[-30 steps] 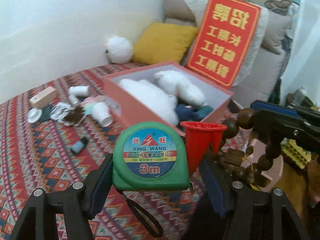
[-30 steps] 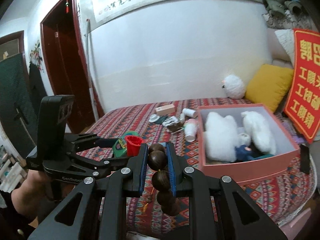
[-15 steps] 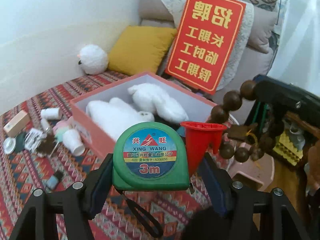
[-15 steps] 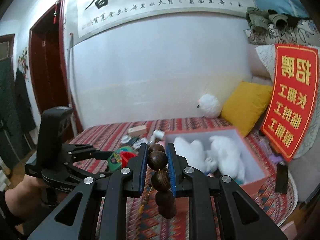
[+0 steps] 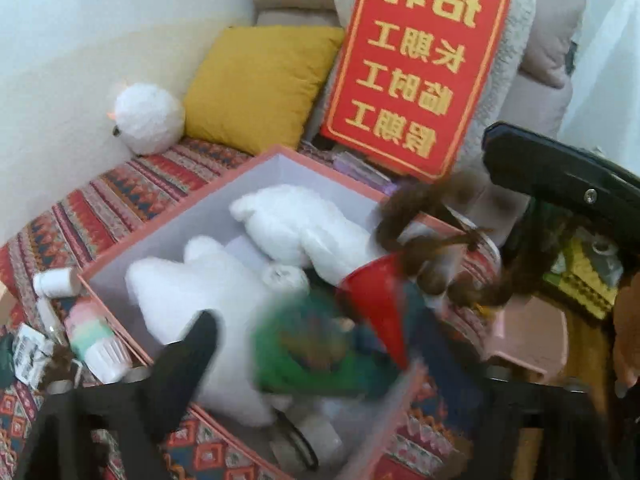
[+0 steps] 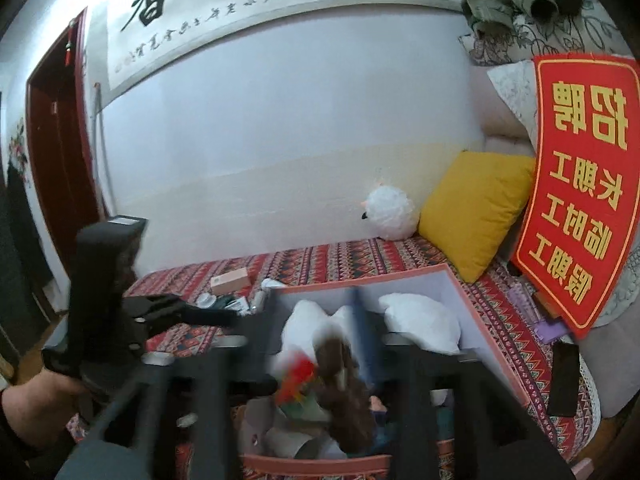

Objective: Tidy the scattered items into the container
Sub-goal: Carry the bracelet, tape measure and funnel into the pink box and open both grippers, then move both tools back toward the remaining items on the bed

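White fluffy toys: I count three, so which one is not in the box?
The round one by the yellow pillow, resting on the blanket against the wall. The other two lie inside the pink box.

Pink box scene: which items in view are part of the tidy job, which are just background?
Job:
- pink box
- green tape measure, blurred, over the box
- red funnel
- bead string
- loose bottles left of the box

Background:
- yellow cushion
- red sign
- white fluffy ball
- calligraphy scroll
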### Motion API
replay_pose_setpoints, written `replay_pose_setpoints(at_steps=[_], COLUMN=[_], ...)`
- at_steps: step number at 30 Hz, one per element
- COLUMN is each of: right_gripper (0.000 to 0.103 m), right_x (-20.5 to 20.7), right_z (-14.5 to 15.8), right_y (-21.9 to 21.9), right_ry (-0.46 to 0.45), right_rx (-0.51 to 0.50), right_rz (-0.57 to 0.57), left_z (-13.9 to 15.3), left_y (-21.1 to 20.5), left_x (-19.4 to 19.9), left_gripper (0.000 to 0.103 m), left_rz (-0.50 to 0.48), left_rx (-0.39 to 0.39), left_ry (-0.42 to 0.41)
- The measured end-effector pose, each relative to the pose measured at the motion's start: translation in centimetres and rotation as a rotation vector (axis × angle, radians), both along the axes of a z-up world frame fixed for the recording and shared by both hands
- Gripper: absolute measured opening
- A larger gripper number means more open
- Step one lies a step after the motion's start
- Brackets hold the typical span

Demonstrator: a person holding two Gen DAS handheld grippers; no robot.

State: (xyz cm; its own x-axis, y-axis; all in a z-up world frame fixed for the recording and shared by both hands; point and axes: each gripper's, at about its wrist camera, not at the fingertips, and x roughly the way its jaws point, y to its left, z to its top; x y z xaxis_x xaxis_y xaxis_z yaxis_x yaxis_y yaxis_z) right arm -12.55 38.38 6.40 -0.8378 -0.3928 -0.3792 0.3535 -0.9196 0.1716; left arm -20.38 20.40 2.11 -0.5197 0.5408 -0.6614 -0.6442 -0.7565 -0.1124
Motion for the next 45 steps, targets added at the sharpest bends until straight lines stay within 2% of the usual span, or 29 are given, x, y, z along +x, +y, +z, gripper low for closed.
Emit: replay_pose_setpoints(at_steps=[1, 8, 17, 23, 29, 31, 36, 40, 45], right_gripper=[0.072, 0.072, 0.072, 0.072, 0.08, 0.081, 0.082, 0.083, 0.084], right_x=[-0.7, -0.8, 3.7, 6.1, 7.5, 7.3, 5.6, 2.9, -2.0], right_z=[-0.3, -0.7, 0.4, -0.5, -4.4, -6.4, -11.4, -15.4, -20.0], right_y=[0.1, -0.3, -2.7, -6.0, -13.2, -16.2, -22.9, -26.8, -29.1], right_ry=[-0.002, -0.01, -0.001, -0.037, -0.123, -0.173, -0.259, -0.322, -0.428], right_rx=[-0.007, -0.039, -0.041, -0.06, -0.001, 0.037, 0.148, 0.208, 0.241], right_rz=[-0.003, 0.001, 0.012, 0.06, 0.215, 0.284, 0.406, 0.444, 0.428], left_z=[0.1, 0.4, 1.5, 2.6, 1.5, 0.5, -2.6, -6.0, -10.3], left_y=[-0.3, -2.7, -6.4, -11.7, -22.4, -27.1, -35.6, -39.1, -39.2], left_x=[-0.1, -0.3, 2.6, 5.1, 6.9, 7.0, 6.5, 4.8, 0.3], left_gripper=[0.102, 0.102, 0.102, 0.102, 0.102, 0.102, 0.102, 0.102, 0.102], left_rz=[0.007, 0.063, 0.114, 0.177, 0.327, 0.415, 0.575, 0.631, 0.595], left_rx=[0.009, 0.044, 0.079, 0.071, 0.042, 0.032, 0.005, 0.021, 0.037], left_ry=[0.0, -0.014, -0.011, 0.016, 0.016, -0.004, -0.053, -0.119, -0.222])
